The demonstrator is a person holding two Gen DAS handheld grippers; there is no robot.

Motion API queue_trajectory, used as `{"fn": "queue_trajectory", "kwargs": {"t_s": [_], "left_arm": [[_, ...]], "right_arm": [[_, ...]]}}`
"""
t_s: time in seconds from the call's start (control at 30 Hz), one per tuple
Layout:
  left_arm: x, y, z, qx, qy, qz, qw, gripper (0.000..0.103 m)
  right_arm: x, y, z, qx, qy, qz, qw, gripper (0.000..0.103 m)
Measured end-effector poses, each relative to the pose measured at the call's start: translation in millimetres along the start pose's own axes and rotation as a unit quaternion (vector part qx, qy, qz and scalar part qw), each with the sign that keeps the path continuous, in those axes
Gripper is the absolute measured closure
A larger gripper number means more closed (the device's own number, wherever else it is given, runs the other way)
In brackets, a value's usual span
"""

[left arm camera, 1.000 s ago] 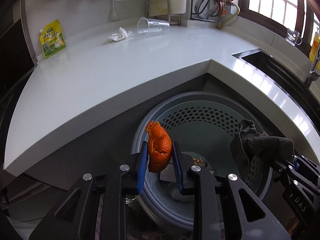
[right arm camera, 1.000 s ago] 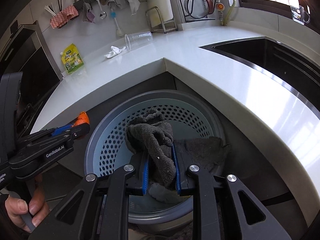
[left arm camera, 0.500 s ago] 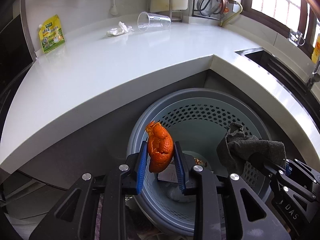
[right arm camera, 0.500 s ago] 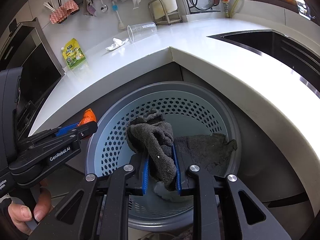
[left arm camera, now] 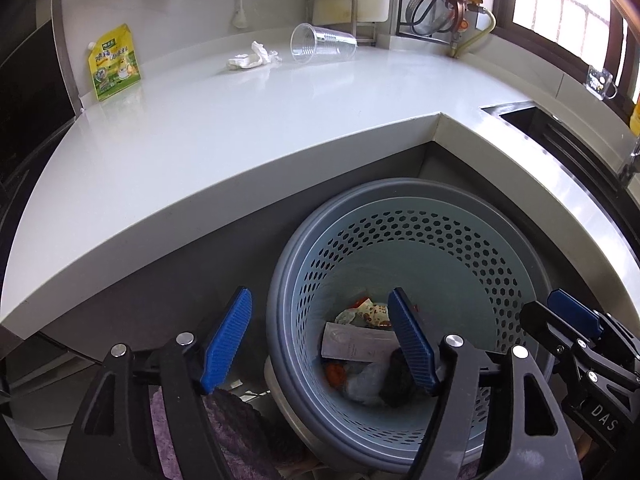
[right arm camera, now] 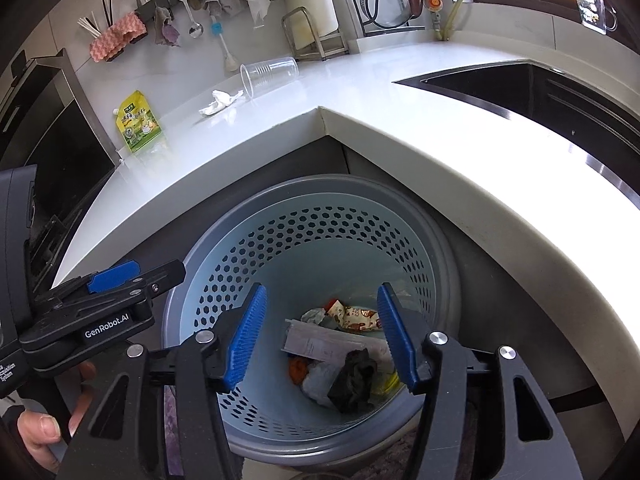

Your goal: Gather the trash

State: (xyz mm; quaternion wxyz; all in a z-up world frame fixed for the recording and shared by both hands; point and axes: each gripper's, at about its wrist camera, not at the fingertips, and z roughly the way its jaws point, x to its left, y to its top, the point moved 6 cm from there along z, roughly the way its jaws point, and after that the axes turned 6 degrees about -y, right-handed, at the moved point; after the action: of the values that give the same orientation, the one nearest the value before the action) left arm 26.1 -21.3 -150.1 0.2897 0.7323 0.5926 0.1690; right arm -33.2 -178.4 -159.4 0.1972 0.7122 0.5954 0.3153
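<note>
Both grippers hang open and empty over the round perforated grey-blue trash basket point(left arm camera: 400, 200) point(right arm camera: 440, 264) below the counter corner. My left gripper point(left arm camera: 320, 340) straddles the basket's left rim. My right gripper point(right arm camera: 320, 336) is over the basket's inside. At the bottom lie the orange peel point(left arm camera: 335, 374) point(right arm camera: 298, 368), the dark grey cloth point(right arm camera: 354, 380) point(left arm camera: 400, 380), wrappers and a flat packet point(right arm camera: 320, 344). On the white counter lie a tipped clear plastic cup point(left arm camera: 320, 44) point(right arm camera: 270, 74), a crumpled white tissue point(left arm camera: 252, 58) point(right arm camera: 220, 102) and a yellow-green pouch point(left arm camera: 114, 62) point(right arm camera: 138, 122).
The white L-shaped counter point(left arm camera: 240, 128) wraps around the basket. A dark sink point(right arm camera: 540, 88) is on the right. Utensils and cloths hang on the back wall point(right arm camera: 192, 4). A purple mat point(left arm camera: 224, 420) lies on the floor by the basket.
Both grippers have opened. The orange peel has dropped from the left gripper and the dark cloth from the right gripper; both now lie at the basket's bottom.
</note>
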Motion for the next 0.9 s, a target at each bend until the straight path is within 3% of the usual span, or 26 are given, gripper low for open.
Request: {"fn": "queue_trajectory", "kwargs": {"t_s": [0.53,0.9], "left_arm": [[1.9,-2.9,-0.3,0.005,-0.004,-0.003,1.0000,0.028],[22.8,6.6,-13.0,-0.011,0.009,-0.011,0.9998,0.024]], "right_arm": [[-4.0,-4.5,2.6,0.006,-0.001,0.004,1.000,0.045],[-1.0,5.5,-0.5,-0.005,-0.011,0.002,1.000,0.042]]}}
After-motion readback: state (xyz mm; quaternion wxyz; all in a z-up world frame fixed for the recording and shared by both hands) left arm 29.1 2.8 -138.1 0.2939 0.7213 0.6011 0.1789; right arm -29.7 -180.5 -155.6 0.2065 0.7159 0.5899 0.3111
